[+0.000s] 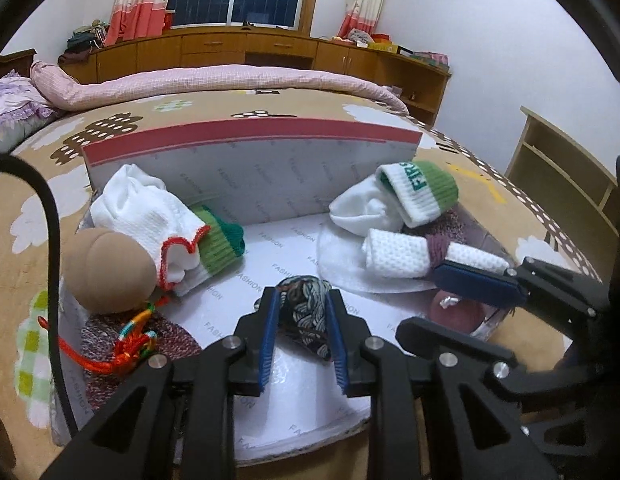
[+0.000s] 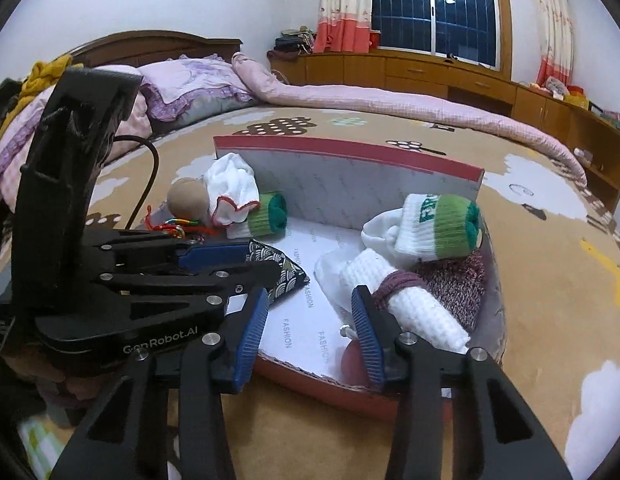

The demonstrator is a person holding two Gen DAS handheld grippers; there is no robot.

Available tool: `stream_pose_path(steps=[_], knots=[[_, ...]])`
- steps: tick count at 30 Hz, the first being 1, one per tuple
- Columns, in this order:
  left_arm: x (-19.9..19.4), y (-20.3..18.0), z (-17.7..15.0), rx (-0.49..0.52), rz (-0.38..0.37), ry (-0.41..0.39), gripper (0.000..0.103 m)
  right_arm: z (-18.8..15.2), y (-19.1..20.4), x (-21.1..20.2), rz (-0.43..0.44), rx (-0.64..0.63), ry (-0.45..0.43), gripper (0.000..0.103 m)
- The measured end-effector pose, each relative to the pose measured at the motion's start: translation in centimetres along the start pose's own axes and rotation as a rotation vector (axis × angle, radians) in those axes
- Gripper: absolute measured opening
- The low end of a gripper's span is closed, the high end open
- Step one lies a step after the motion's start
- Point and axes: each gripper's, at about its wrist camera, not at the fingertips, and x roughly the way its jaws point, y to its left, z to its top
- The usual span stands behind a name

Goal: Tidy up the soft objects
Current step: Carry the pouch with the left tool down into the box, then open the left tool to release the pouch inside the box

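Note:
An open box (image 1: 270, 184) with a red rim and white printed lining lies on the bed. My left gripper (image 1: 303, 294) is shut on a dark wave-patterned pouch (image 1: 306, 316), held low over the box floor near its front; the same pouch (image 2: 286, 276) shows in the right wrist view. My right gripper (image 2: 310, 292) stands open at the box's front right. A maroon round thing (image 2: 351, 360) lies between its fingers close to the right pad (image 2: 367, 340), unpressed. Beside that pad rests a white waffle roll (image 2: 421, 312) bound with a maroon band.
In the box are a tan ball (image 1: 110, 272) with a coloured tassel, a white and green sock bundle (image 1: 198, 240) at left, another sock bundle (image 1: 421, 196) at back right, and maroon knit pieces (image 1: 122, 340). The box's back wall stands upright. A pink quilt (image 1: 230, 80) lies beyond.

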Motion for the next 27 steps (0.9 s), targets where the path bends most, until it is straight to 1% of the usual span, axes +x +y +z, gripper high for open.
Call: stream_pose_path(steps=[2,6,8,9,10,11,20,27], knots=[[0.02,-0.05,0.02,0.001,0.000,0.000,0.025,-0.07,-0.23,0.04,0.014,0.012,0.000,0.046],[0.05,-0.06,0.02,0.000,0.003,0.000,0.026,-0.14,-0.24,0.05,0.009,0.013,-0.002,0.046],[0.23,-0.06,0.06,-0.006,0.010,0.005,0.031,-0.16,-0.24,0.06,0.008,0.014,-0.001,0.046],[0.34,-0.03,0.12,-0.011,0.016,0.009,0.037,-0.19,-0.27,0.06,0.006,0.018,0.000,0.046],[0.50,0.10,0.14,-0.019,0.022,0.014,0.042,-0.19,-0.34,0.05,0.006,0.022,0.001,0.046],[0.53,0.23,0.14,-0.025,0.020,0.016,0.043,-0.21,-0.42,0.09,0.002,0.027,0.003,0.046],[0.59,0.57,0.17,-0.028,0.022,0.015,0.044,-0.14,-0.52,0.18,-0.013,0.034,0.005,0.046],[0.63,0.71,0.09,-0.027,0.035,0.014,0.049,-0.16,-0.59,0.18,-0.019,0.037,0.005,0.046]])
